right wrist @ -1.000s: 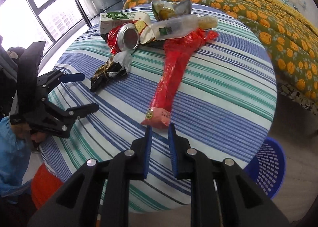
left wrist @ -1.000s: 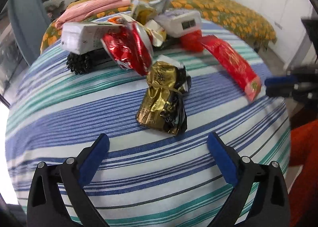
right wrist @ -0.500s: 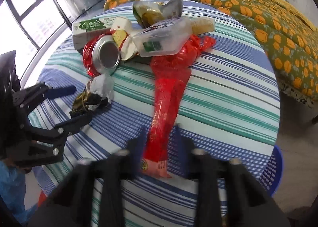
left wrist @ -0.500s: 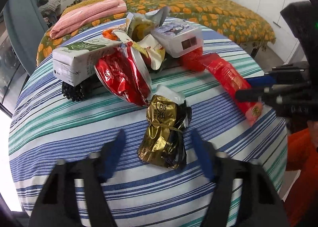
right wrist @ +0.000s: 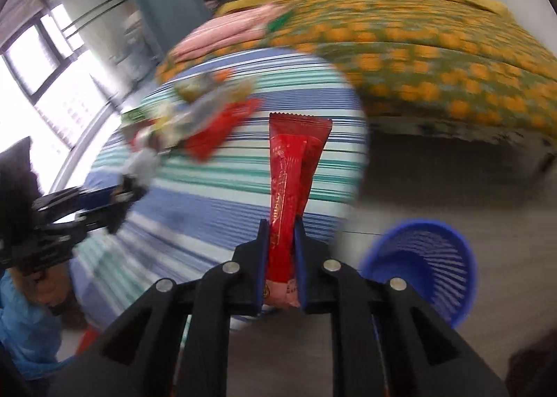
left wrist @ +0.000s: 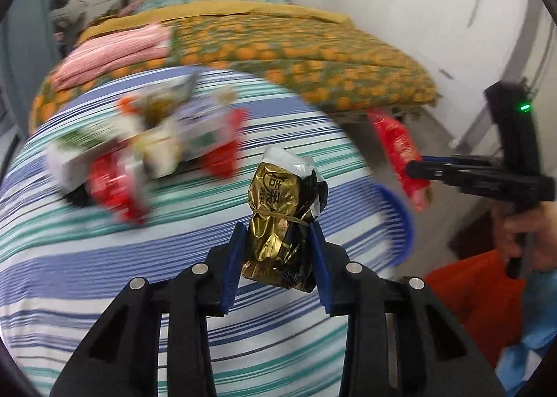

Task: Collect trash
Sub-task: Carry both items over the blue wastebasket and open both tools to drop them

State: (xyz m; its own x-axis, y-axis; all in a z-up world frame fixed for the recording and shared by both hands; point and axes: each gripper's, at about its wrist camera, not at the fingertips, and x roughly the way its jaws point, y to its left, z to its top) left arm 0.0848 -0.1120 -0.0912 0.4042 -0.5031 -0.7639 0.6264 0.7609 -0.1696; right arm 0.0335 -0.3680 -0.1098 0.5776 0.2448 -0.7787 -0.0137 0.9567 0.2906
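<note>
Gold wrapper [left wrist: 278, 212] sits pinched in closing left gripper [left wrist: 276, 247]; right gripper [right wrist: 281, 240] clamps red packet [right wrist: 290, 188].

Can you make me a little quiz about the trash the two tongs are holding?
1. What colour is the long wrapper in the right tongs?
2. True or false: the left tongs hold a gold and black wrapper.
3. Where is the blue basket? A) on the bed B) on the floor beside the striped table C) on the table

Key: 1. red; 2. true; 3. B
</note>
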